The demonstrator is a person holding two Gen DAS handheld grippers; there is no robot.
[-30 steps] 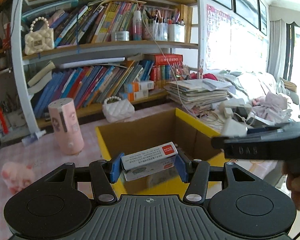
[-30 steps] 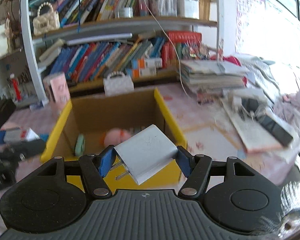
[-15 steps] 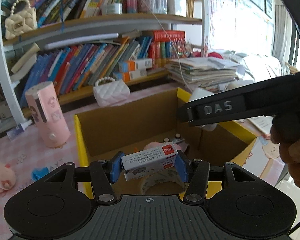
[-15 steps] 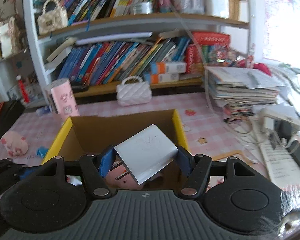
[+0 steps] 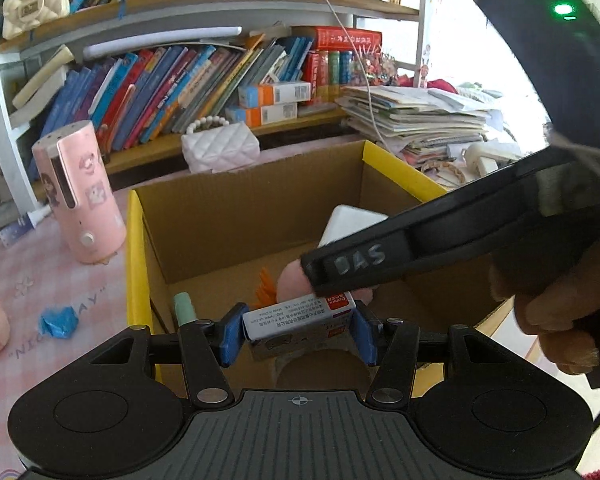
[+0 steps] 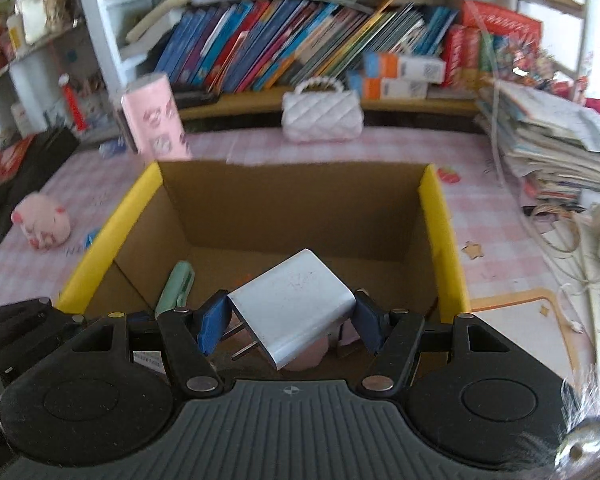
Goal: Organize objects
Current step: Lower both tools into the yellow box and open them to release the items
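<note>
- While both hands hang over the open cardboard box [image 6: 300, 208], each claw grips one item: the left claw [image 5: 298, 334] is clamped on a small white carton with a red label [image 5: 300, 316], and the right claw [image 6: 290, 322] is clamped on a white plug-in charger [image 6: 296, 300], held tilted with its metal prongs pointing down to the left.
- Seen from the left wrist, the right claw's black body crosses in front, with the person's hand [image 5: 548, 312] wrapped round its handle; the charger's corner shows beyond it, over the box interior.
- Already lying in the box are a mint-green pen-like thing [image 6: 176, 288], something pink and rounded [image 5: 296, 282], an orange spiky piece and what looks like a tape roll [image 5: 320, 368] below the carton.
- Still out on the pink checked worktop [image 6: 492, 200] are a pink pig toy [image 6: 42, 222], a tall pink cylinder [image 5: 78, 192], a white quilted purse [image 6: 322, 112] and a blue scrap [image 5: 58, 320].
- The step in hand appears to be the drop-off: both items are carried over the box mouth and neither is released yet.
- The next move calls for lowering each item inside the yellow-edged walls [image 6: 440, 236] and opening the claws, one hand clear of the other, since they sit close together.
- The charger would best land flat, away from the pink thing beneath it.
</note>
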